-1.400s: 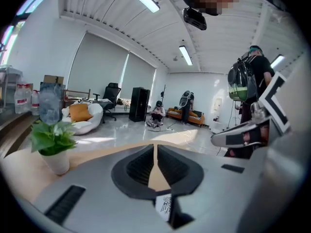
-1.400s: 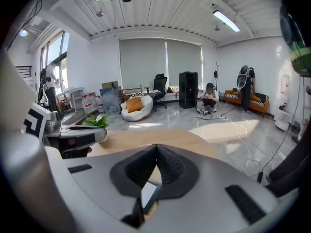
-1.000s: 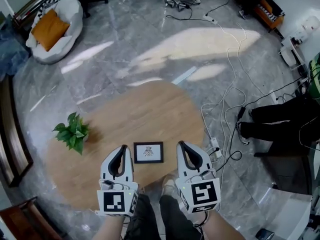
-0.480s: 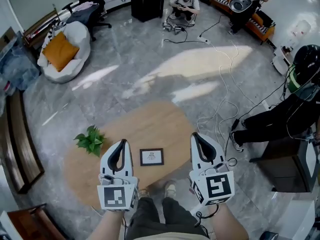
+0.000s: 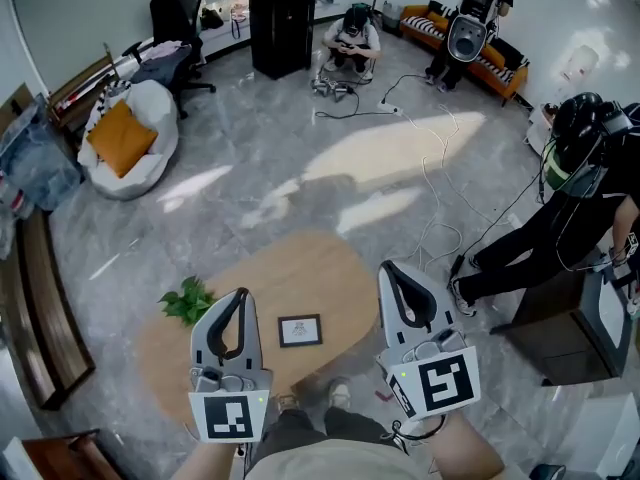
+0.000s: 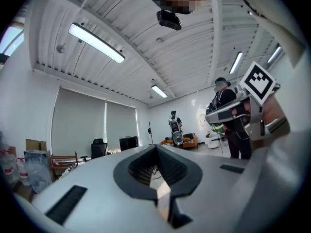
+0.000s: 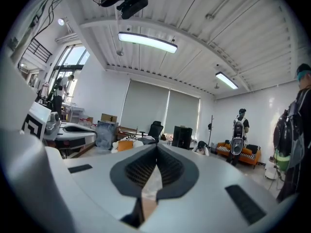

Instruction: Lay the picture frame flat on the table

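Head view: the oval light-wood table (image 5: 300, 268) stands on a grey marble floor (image 5: 250, 158). The small black-framed picture frame (image 5: 300, 330) lies flat on the tabletop, face up, near the edge closest to the person. The left gripper (image 5: 238, 300) appears just left of the frame and the right gripper (image 5: 397, 276) to its right; neither touches it. A small green leafy plant (image 5: 188, 301) stands on the table's left end, apart from the frame. A white beanbag with an orange cushion (image 5: 125, 128) lies on the floor well beyond the table, and a person in black clothing (image 5: 560, 218) stands at the right. Left gripper view: the grey jaws are fully together, tips meeting at the centre line (image 6: 156, 148), with nothing held between them. The camera faces the room and ceiling; the right gripper's marker cube (image 6: 257, 80) shows at the right. Right gripper view: the jaws (image 7: 156, 152) are likewise closed on each other and empty. The left gripper's body (image 7: 43, 125) shows at the left edge. The table is not visible in either gripper view.
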